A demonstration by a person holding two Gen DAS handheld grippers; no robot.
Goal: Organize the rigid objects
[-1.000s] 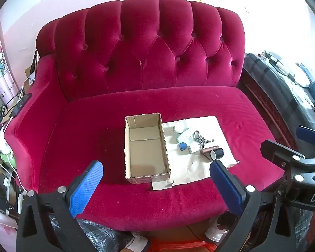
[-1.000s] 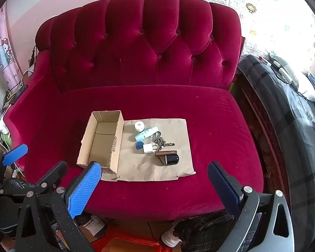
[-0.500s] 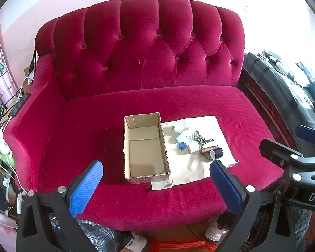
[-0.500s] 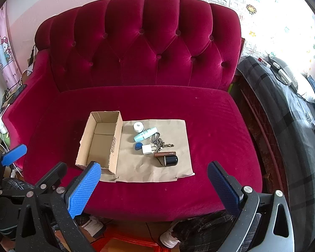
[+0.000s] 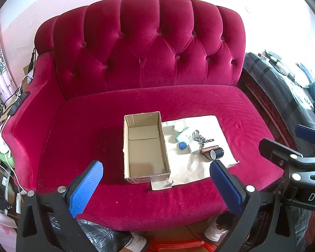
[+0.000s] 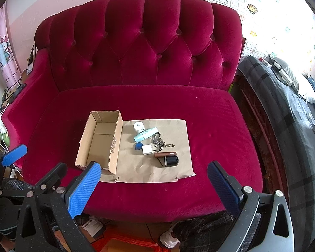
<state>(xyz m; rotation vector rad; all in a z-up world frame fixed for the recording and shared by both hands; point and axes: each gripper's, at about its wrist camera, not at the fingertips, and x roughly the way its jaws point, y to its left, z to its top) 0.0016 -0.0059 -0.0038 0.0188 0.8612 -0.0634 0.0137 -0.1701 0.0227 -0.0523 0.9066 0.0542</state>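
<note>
The open brown cardboard box (image 6: 99, 140) sits at frame centre on the red velvet sofa (image 6: 136, 42), w/ small items on brown paper sheet (image 6: 178, 168) just right of it. Left gripper (image 5: 156, 185) and right gripper (image 6: 152, 183) both hover at bottom of frame, fingers wide apart, holding nothing.

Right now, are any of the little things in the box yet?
Not yet. The cardboard box is empty. Both grippers, left and right, are open and hold nothing. The white jar, blue tube, keys, charger and black cylinder wait on the paper.
</note>
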